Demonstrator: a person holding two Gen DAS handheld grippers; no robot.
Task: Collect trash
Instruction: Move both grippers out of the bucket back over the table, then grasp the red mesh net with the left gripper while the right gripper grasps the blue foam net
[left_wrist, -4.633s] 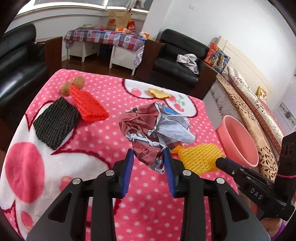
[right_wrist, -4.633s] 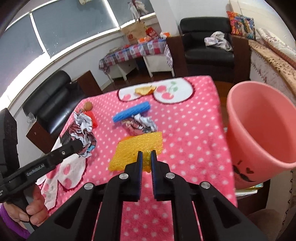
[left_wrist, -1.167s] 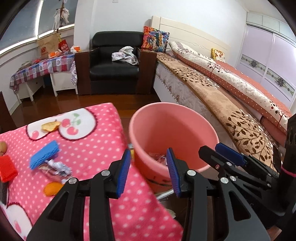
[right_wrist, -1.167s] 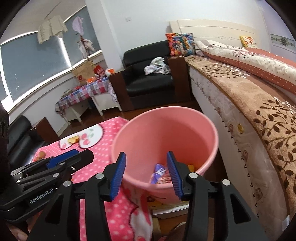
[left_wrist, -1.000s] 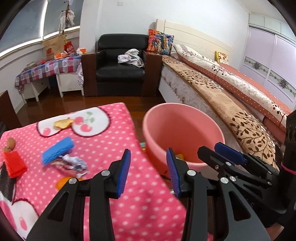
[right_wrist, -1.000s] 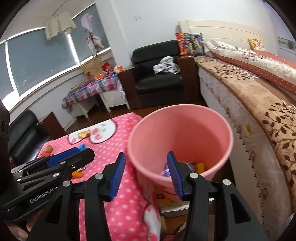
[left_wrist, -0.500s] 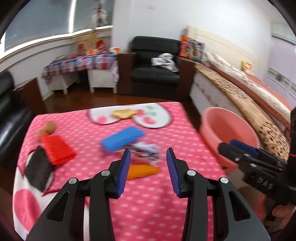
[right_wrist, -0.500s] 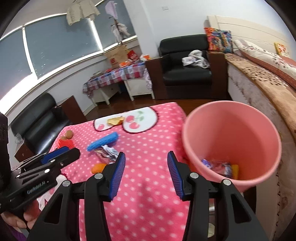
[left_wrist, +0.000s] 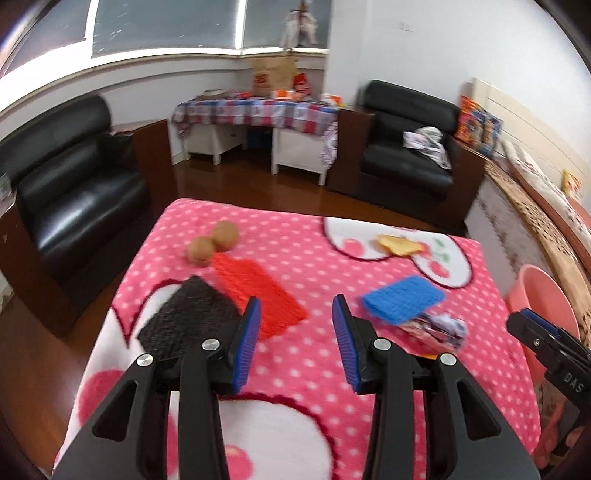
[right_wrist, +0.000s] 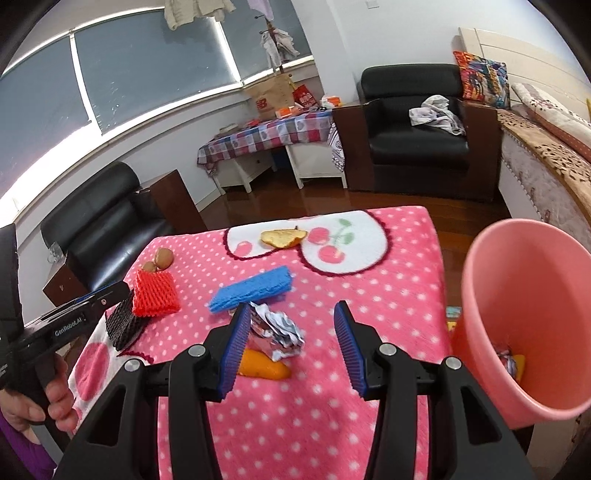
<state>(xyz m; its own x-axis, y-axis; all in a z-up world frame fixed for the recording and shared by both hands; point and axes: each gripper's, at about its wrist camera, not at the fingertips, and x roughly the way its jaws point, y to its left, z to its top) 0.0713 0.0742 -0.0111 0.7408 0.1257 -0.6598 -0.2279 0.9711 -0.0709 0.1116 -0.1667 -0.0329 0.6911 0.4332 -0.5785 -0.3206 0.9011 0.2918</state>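
Pink plastic bucket (right_wrist: 524, 317) fills the right of my right-hand view, crumpled wrappers (right_wrist: 508, 360) lying at its bottom. Both my left gripper (left_wrist: 295, 332) and right gripper (right_wrist: 288, 336) are spread apart and empty. Centre frame on the pink blanket (right_wrist: 369, 295): a foil wrapper (right_wrist: 277, 328), orange peel (right_wrist: 262, 367), blue foam net (right_wrist: 251, 288).

Black left gripper (left_wrist: 295, 339), blue ribbed fingers (left_wrist: 245, 347), silver screws.

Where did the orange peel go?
In the right wrist view the orange peel lies on the pink blanket, just below the crumpled wrapper.
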